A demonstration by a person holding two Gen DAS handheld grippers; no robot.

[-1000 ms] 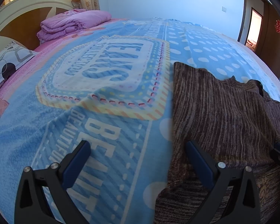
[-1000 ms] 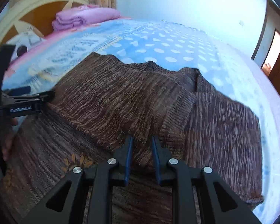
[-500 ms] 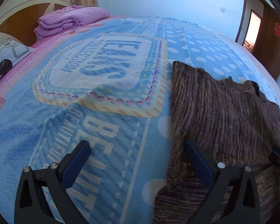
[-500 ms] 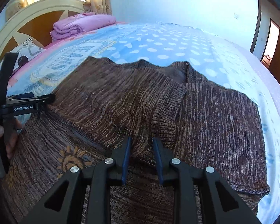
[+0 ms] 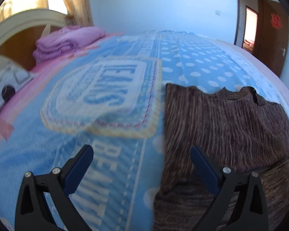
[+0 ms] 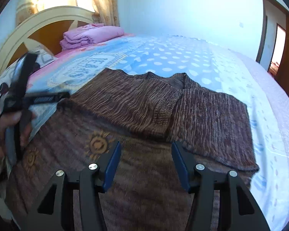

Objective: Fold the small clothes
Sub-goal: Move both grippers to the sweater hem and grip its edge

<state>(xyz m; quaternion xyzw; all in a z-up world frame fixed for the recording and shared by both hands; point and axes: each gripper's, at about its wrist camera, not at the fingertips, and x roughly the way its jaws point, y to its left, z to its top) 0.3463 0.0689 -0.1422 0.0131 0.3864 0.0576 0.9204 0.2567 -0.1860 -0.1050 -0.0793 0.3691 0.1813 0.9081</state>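
Observation:
A brown knitted sweater (image 6: 144, 111) lies flat on the bed with both sleeves folded in over its chest. It also shows at the right of the left wrist view (image 5: 231, 134). My right gripper (image 6: 146, 154) is open and empty, low over the sweater's lower half, beside a sun motif (image 6: 97, 144). My left gripper (image 5: 142, 156) is open wide and empty, straddling the sweater's left edge. It also shows at the left of the right wrist view (image 6: 48, 98), held by a hand.
The bed has a blue blanket (image 5: 109, 96) with white dots and lettering. Folded purple bedding (image 6: 90, 35) and a pillow (image 5: 7, 80) lie by the cream headboard (image 6: 38, 27). A brown door (image 5: 269, 36) stands at the far right.
My right gripper has opened, letting go of the folded sleeve, and pulled back towards the sweater's hem. The left gripper has lifted a little and stays open.

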